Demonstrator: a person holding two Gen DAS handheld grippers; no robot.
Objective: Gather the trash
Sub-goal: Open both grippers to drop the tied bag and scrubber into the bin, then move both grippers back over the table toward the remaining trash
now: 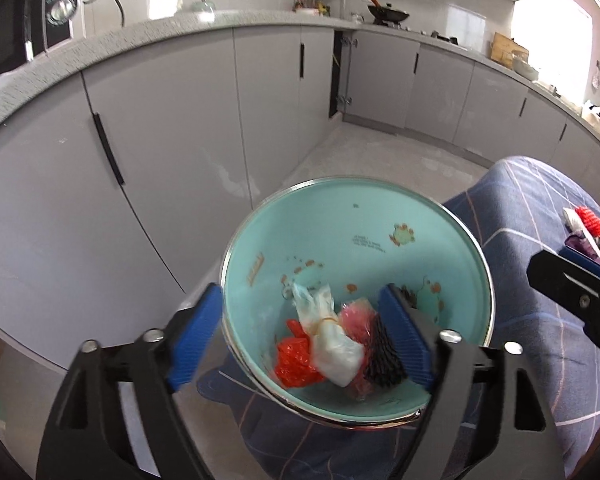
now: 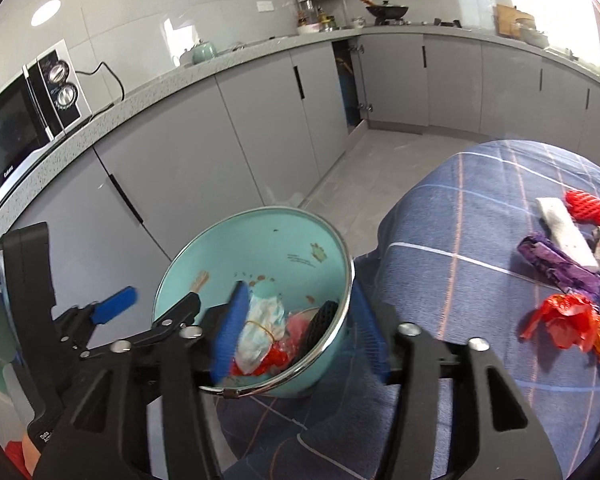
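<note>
Both grippers straddle the mint bin's rim.
Your left gripper and right gripper stand spread wide, clamping nothing. Mint bin at the blue plaid table's edge holds bagged trash; more wrappers lie on the cloth.

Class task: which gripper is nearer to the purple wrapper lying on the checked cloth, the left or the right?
Probably right. The right gripper straddles the bin's cloth-side rim, and the purple wrapper lies beyond it. The left gripper straddles the rim away from the cloth.
</note>
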